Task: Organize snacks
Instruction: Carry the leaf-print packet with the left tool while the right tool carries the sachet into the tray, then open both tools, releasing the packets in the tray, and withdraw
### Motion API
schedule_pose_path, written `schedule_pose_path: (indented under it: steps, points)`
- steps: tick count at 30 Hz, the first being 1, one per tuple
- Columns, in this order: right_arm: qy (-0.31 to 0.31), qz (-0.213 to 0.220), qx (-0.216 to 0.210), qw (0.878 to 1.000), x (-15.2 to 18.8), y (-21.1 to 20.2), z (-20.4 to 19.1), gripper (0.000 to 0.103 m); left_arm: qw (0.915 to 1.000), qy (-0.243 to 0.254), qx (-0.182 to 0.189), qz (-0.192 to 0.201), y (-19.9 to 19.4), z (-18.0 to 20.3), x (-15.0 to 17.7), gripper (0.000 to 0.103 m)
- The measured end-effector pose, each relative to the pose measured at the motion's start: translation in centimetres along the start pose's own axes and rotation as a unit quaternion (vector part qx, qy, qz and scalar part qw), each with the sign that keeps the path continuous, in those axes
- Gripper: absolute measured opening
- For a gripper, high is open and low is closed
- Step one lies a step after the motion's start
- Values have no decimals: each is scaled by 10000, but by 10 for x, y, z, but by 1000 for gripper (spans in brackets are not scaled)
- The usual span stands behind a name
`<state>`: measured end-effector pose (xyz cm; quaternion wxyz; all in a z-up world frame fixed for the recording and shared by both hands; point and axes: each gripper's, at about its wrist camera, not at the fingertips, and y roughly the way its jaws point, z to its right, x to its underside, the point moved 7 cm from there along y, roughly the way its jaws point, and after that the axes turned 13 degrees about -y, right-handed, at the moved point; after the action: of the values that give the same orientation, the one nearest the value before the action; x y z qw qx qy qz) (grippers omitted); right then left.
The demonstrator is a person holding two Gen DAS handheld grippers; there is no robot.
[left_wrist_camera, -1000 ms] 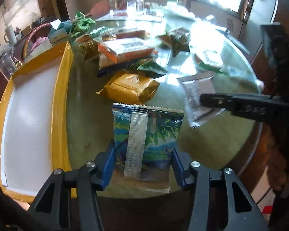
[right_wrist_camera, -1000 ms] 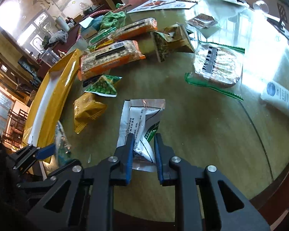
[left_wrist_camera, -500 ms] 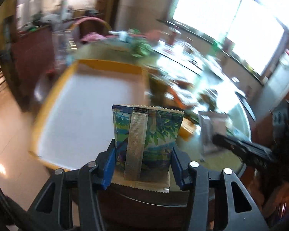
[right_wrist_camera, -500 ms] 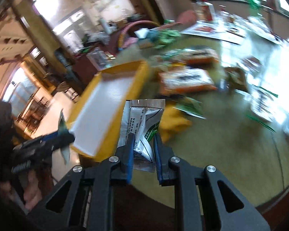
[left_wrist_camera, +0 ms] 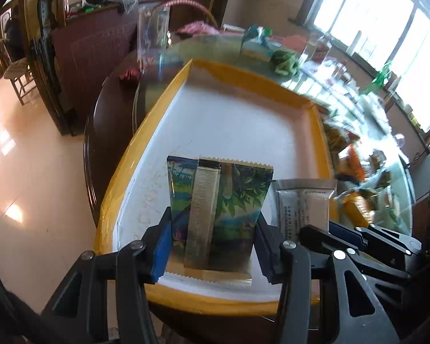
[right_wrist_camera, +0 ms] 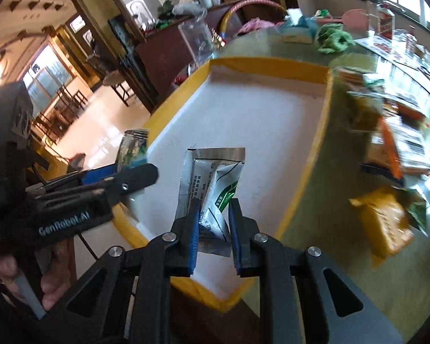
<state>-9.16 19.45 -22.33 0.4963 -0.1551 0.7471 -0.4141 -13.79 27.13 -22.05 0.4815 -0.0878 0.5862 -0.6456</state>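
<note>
My left gripper (left_wrist_camera: 212, 243) is shut on a blue-green leaf-print snack packet (left_wrist_camera: 219, 212), held upright over the near end of the yellow-rimmed white tray (left_wrist_camera: 235, 117). In the right wrist view my right gripper (right_wrist_camera: 213, 226) is shut on a silver sachet (right_wrist_camera: 212, 177) with green print, also above the tray (right_wrist_camera: 261, 109). The sachet (left_wrist_camera: 304, 203) and the right gripper's arm show at the right of the left wrist view. The left gripper (right_wrist_camera: 123, 172) with its packet (right_wrist_camera: 133, 149) sits at the left of the right wrist view, a hand (right_wrist_camera: 47, 283) gripping its handle.
Loose snacks lie on the round glass-topped table right of the tray: a yellow packet (right_wrist_camera: 384, 220), orange packs (right_wrist_camera: 401, 146), green wrappers (right_wrist_camera: 332, 38). A dark wooden cabinet (left_wrist_camera: 91, 48) and chairs stand beyond the table's left edge, over shiny floor (left_wrist_camera: 23, 172).
Both grippers have swung left from the snack pile to above the tray, each still holding its packet and rolling as it went. The tray now fills the middle of both views.
</note>
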Motion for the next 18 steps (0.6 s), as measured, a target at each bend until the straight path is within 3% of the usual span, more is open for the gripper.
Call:
schedule_pose_path:
  steps: [4,8,11,13,15,18]
  points:
    - [-80,-211,232,9995,0,21,-4,21,9996,44,-244,-93,15,-10,0,52]
    - [-295,-363,335,9983,4,30,-9,22,9993,-41,-124,-341,28,-18,5,58]
    - [-301,-413,343,9981,7,33,-7,25,9996,99,-33,-267,25,-14,7,72]
    - [-243,-395,303,9985,7,32,-5,45,9994,-51,228,-267,20,-13,6,74]
    - [-194,-222,254,9992,6,24,-5,67,9977,-383,554,-59,12,-16,2,84]
    - [-197,85,163,9996,3,7,-7,72,9967,-550,562,182,1,-19,1,84]
